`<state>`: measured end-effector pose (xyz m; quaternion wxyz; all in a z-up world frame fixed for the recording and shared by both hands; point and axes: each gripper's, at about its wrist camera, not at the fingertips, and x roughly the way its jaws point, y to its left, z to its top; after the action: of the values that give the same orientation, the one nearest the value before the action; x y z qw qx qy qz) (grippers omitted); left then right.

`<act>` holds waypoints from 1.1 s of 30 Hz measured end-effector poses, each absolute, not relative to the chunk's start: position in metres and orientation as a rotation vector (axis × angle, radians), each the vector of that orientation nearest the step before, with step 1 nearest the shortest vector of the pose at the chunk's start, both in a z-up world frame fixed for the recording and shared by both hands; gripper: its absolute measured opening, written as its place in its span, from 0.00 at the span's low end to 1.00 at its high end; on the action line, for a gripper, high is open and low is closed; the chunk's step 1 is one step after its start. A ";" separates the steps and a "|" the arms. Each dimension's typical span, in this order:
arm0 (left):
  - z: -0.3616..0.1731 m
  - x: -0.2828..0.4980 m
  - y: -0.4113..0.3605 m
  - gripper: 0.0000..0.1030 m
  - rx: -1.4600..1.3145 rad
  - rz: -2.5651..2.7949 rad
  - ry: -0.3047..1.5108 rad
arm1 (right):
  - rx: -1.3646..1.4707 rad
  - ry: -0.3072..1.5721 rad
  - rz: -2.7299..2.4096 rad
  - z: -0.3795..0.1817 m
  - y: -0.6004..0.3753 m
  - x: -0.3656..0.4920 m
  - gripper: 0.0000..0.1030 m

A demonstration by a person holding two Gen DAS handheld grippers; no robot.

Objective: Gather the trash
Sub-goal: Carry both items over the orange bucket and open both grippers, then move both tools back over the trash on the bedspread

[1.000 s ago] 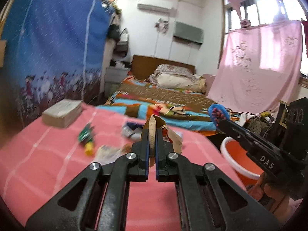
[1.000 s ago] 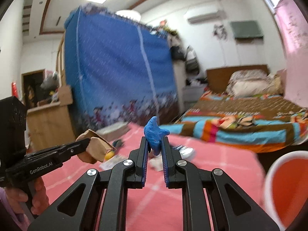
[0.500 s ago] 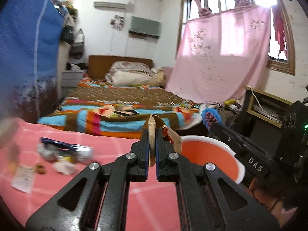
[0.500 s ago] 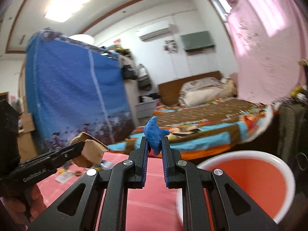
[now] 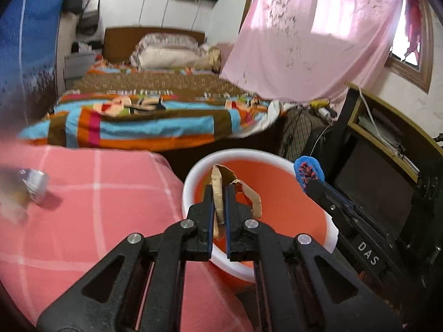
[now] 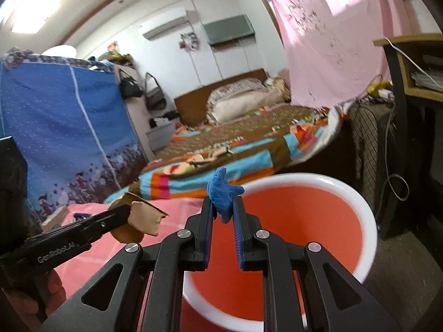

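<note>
My left gripper (image 5: 219, 207) is shut on a torn brown cardboard scrap (image 5: 218, 191) and holds it over the rim of an orange bucket with a white rim (image 5: 193, 177). My right gripper (image 6: 223, 210) is shut on a crumpled blue scrap (image 6: 221, 191) above the same bucket (image 6: 357, 202). The right gripper shows in the left wrist view (image 5: 308, 173) at the bucket's right rim. The left gripper shows in the right wrist view (image 6: 130, 215) with the cardboard (image 6: 144, 217), left of the bucket.
A table with a pink checked cloth (image 5: 83, 207) lies left of the bucket, with blurred trash (image 5: 33, 185) at its left. A bed with a striped blanket (image 5: 144, 116) is behind. A dark shelf unit (image 5: 387, 166) stands at the right.
Both grippers have swung right and down from the table to the bucket, each still holding its scrap. The bucket now fills the lower middle of both views.
</note>
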<state>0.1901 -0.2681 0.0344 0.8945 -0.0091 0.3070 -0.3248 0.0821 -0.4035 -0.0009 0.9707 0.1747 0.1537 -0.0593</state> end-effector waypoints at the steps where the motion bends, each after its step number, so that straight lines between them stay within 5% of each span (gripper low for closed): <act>1: 0.032 0.191 -0.270 0.10 -0.025 -0.676 0.653 | 0.359 0.320 -0.125 -0.003 -0.406 0.082 0.12; 7: 0.020 0.199 -0.283 0.17 -0.051 -0.682 0.727 | 0.405 0.373 -0.148 -0.013 -0.423 0.082 0.13; 11: 0.015 0.202 -0.281 0.36 -0.081 -0.694 0.758 | 0.432 0.402 -0.149 -0.017 -0.429 0.084 0.13; 15: 0.014 0.204 -0.279 0.41 -0.087 -0.685 0.757 | 0.441 0.415 -0.153 -0.017 -0.430 0.084 0.15; 19: 0.017 0.202 -0.275 0.45 -0.080 -0.666 0.732 | 0.440 0.411 -0.158 -0.015 -0.430 0.084 0.33; 24: 0.026 0.196 -0.262 0.54 -0.071 -0.635 0.668 | 0.434 0.380 -0.156 -0.007 -0.426 0.082 0.34; 30: 0.043 0.189 -0.226 0.71 -0.081 -0.573 0.554 | 0.369 0.284 -0.149 0.012 -0.406 0.077 0.48; 33: 0.052 0.184 -0.204 0.84 -0.079 -0.516 0.482 | 0.347 0.235 -0.152 0.019 -0.398 0.075 0.72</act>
<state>0.1842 -0.2043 0.0525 0.9375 -0.0388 0.2358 -0.2528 0.0749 -0.3977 0.0191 0.9752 0.1721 0.1166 -0.0756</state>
